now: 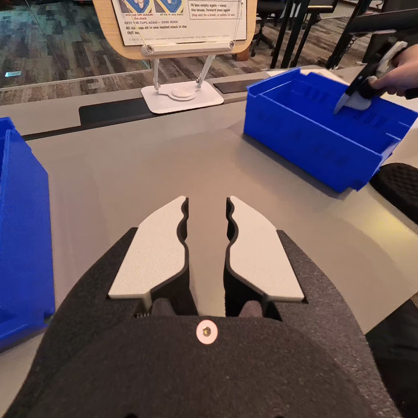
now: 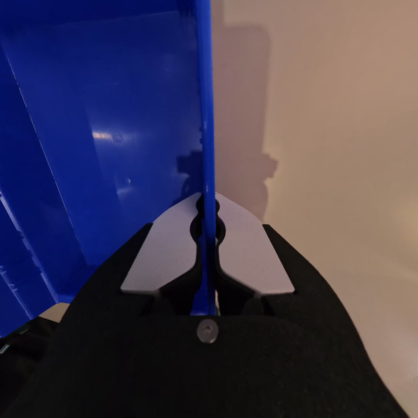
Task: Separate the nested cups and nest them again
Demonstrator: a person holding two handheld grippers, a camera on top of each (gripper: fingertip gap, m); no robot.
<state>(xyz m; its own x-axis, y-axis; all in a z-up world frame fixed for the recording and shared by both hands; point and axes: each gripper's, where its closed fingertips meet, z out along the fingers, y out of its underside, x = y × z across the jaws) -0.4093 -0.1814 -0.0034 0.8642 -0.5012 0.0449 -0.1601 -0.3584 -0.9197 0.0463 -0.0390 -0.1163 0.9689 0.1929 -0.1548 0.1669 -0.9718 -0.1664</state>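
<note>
A: Cups: none can be seen in either view, so their place cannot be told. Report the bins.

B: One blue bin [image 1: 316, 140] sits at the far right corner of the desk [image 1: 181, 169], turned at an angle to the desk edge. What shows of its inside is bare blue plastic. A second blue bin [image 1: 22, 226] sits at the left edge of the desk, only partly in frame; its contents are hidden.

A: Right claw?

B: The right gripper [image 2: 207, 199] is pressed together on the thin side wall of the blue bin at the right corner. One finger is inside the wall, the other outside. In the left wrist view the same gripper [image 1: 339, 108] comes down over the far side of that bin, held by a hand [image 1: 398, 74]. The frame is blurred there.

A: Left claw?

B: The left gripper [image 1: 207, 199] is spread, with a clear gap between its fingers and nothing in it. It hangs over the bare middle of the desk, between the two bins and apart from both.

A: Other items?

B: A stand [image 1: 181, 97] with a printed sheet on a wooden board [image 1: 176, 27] is at the far edge of the desk, centre. A dark pad [image 1: 402, 192] lies at the right edge, just beside the bin.
</note>
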